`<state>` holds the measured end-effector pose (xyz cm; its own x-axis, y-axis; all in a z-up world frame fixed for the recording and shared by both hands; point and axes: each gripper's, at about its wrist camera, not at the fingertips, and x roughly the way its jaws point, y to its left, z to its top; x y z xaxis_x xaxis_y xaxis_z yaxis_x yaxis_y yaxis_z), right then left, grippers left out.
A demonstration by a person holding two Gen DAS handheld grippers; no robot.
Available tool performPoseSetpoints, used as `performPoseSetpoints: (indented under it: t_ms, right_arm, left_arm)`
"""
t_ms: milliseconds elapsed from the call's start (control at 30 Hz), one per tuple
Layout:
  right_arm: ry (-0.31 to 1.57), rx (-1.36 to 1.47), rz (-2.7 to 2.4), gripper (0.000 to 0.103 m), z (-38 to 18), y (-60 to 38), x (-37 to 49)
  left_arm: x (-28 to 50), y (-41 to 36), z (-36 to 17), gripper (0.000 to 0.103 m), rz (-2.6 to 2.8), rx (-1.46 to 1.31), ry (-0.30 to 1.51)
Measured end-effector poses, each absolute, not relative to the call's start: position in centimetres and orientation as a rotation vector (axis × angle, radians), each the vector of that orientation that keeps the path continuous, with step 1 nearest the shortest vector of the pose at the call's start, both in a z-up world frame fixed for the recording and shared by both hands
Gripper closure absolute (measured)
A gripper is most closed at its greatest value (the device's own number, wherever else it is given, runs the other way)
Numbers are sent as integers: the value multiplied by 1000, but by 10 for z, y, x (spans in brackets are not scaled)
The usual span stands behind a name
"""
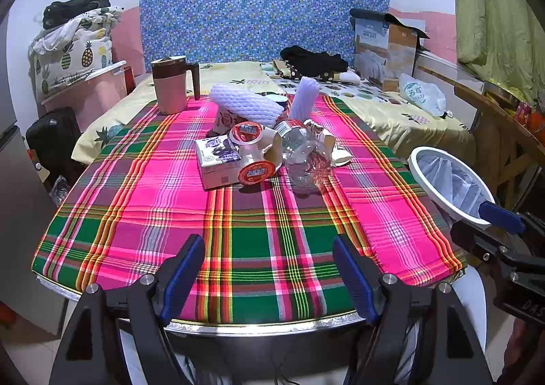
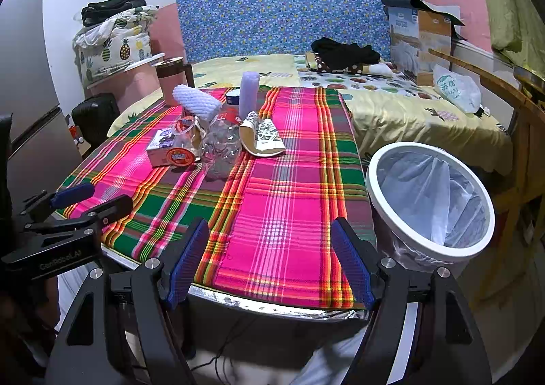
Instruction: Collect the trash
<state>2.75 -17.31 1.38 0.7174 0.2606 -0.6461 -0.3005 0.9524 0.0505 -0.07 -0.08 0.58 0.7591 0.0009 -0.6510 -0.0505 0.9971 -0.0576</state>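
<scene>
Your left gripper [image 1: 269,269] and right gripper [image 2: 270,259] both hang spread and empty. The trash [image 1: 259,143], a crushed clear bottle, red-lidded cups, a carton and white foam netting, sits piled mid-table; the white bin [image 2: 431,201] stands just beside the table's right edge.

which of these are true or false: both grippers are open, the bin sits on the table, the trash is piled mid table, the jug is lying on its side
1. Both the left gripper and right gripper are open and empty. True.
2. The white bin sits on the table. False: it stands beside the table's right edge.
3. The trash pile is grouped mid table. True.
4. The pink jug lies on its side. False: it stands upright.
</scene>
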Motion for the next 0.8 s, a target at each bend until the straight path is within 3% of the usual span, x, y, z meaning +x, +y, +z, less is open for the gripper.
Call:
performPoseSetpoints:
  t_ms: [800]
  right_arm:
    - [704,-61,309,28,14,-173,28]
  left_arm:
    - [-2,-1,6,26,29,-71,705]
